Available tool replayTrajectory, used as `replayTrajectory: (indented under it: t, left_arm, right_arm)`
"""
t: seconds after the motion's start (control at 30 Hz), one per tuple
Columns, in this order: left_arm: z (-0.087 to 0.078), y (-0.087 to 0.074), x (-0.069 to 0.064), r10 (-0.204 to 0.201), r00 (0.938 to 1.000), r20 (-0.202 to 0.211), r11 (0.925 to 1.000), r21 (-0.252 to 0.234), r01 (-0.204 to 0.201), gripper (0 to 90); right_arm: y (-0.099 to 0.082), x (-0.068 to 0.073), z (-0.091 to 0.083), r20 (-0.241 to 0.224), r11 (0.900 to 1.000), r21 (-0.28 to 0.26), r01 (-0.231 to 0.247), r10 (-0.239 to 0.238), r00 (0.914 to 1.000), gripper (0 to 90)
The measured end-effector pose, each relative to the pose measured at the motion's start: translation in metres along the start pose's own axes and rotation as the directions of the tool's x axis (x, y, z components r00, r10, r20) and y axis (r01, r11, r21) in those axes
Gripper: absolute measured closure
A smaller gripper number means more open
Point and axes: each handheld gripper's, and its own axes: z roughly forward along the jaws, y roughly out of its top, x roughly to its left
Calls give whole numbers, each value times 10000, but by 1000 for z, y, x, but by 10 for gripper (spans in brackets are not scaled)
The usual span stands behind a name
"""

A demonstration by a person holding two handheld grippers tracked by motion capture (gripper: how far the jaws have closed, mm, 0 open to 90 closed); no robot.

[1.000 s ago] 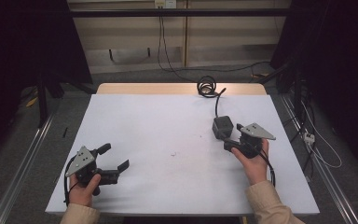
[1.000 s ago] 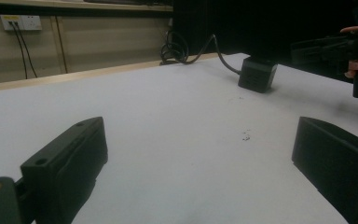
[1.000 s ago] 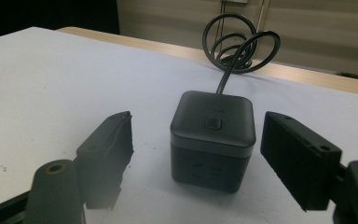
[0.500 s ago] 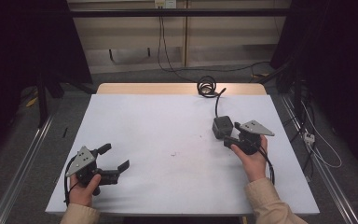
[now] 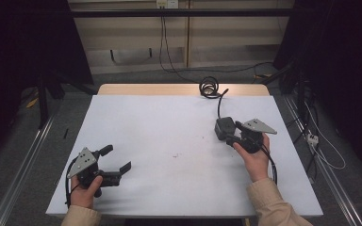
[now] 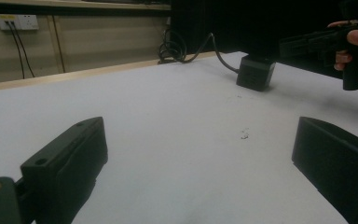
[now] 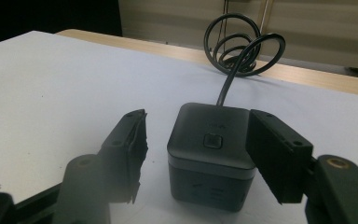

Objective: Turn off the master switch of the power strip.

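Over the last second the right claw (image 5: 229, 133) has crept a little closer to the cube (image 5: 223, 127), a black box with a cable (image 5: 210, 88) running from its back to a coil at the far edge of the counter (image 5: 169, 141). The left claw (image 5: 114, 158) has not moved; it rests near the front left corner, jaws spread with nothing between them, well apart from the cube.

In the right gripper view the cube (image 7: 209, 149) now sits between the two jaws, which are spread: the right-hand jaw is touching or just beside the cube's side, while the left-hand jaw stands off with a clear gap. So the grasp looks set up but not yet made; I judge the next move to be pressing the jaws together on the cube's sides.

The cube stands upright on the counter's right half, towards the far side. Its top carries a small square button (image 7: 212, 140) and, just behind it, a faint mark too dim to read. Pale marks on the front face are blurred as well. No brand can be made out
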Motion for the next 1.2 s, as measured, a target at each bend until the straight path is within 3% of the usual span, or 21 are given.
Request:
replayTrajectory:
  t: [1.2]
  left_arm:
    - [2,0,-1,45,10000,79,10000,52,-45,32]
  right_arm:
    - [8,-10,9,7,9997,182,-143,143,9999,517]
